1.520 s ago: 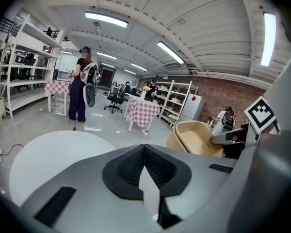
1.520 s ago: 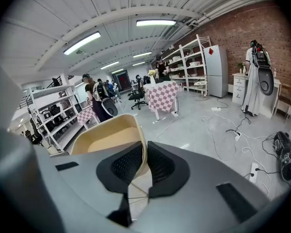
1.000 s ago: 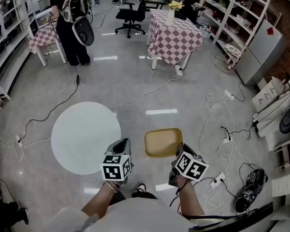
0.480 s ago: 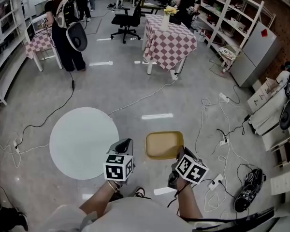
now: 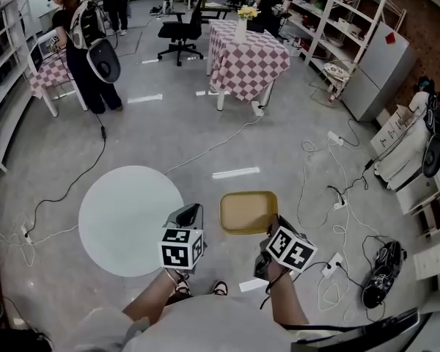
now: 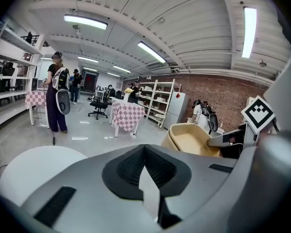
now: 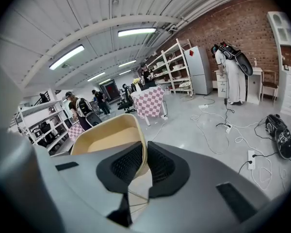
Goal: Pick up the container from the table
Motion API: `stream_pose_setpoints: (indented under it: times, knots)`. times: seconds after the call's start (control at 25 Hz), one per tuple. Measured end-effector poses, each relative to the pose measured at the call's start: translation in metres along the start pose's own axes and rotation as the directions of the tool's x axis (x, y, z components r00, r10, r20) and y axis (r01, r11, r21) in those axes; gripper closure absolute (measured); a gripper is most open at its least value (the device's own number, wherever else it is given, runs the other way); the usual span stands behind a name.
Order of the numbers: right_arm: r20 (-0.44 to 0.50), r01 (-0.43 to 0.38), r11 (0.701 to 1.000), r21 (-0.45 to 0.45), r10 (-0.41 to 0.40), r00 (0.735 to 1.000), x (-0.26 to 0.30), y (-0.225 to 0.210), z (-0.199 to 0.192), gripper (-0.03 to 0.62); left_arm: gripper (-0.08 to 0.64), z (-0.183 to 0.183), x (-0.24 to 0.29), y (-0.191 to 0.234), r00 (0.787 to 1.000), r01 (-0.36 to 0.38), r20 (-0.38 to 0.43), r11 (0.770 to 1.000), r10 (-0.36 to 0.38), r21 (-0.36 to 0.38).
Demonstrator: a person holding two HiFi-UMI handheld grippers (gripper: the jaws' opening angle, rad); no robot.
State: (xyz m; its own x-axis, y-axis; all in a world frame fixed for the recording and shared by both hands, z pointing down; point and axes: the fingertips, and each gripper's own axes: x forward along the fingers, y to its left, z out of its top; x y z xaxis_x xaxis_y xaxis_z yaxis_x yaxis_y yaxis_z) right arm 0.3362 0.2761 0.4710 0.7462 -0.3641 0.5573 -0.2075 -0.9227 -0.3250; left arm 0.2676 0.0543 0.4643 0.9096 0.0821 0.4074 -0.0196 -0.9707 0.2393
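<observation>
Right gripper (image 7: pixel 145 162), angled downward, pinches container (image 7: pixel 105 139) rim.

Look: container (image 5: pixel 248 211), a beige shallow tub with rounded corners, empty.
Pose: open side up, almost level.
Place: one thin side wall clamped between the right gripper (image 7: pixel 144 165) jaws; its body reaches ahead and left of them.

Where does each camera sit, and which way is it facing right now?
Head view: on the person's head, looking steeply down at the floor, the round white table and the tan container; both forearms, the left gripper and the right gripper show.
Left gripper view: on the left gripper, looking along its shut jaws across the room; the right gripper shows at the right.
Right gripper view: on the right gripper, looking along jaws clamped on the container's rim.
Shared: all three show the container.
</observation>
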Motion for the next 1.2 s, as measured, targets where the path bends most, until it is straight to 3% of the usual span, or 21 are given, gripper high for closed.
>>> stream_pose_setpoints:
  times: [0.6,1.2]
  knots:
    - [0.003,0.004,0.999,-0.05,-0.003,1.0,-0.012,-0.003,-0.009,0.543,0.543,-0.006,-0.001,-0.014,0.999,0.039,-0.008,0.999,-0.039,0.02]
    - [-0.004,0.016,0.998,-0.064,-0.016,1.0,-0.013,-0.009,-0.005,0.545,0.545,-0.011,-0.002,-0.014,0.999,0.024,-0.025,1.0,-0.023,0.021]
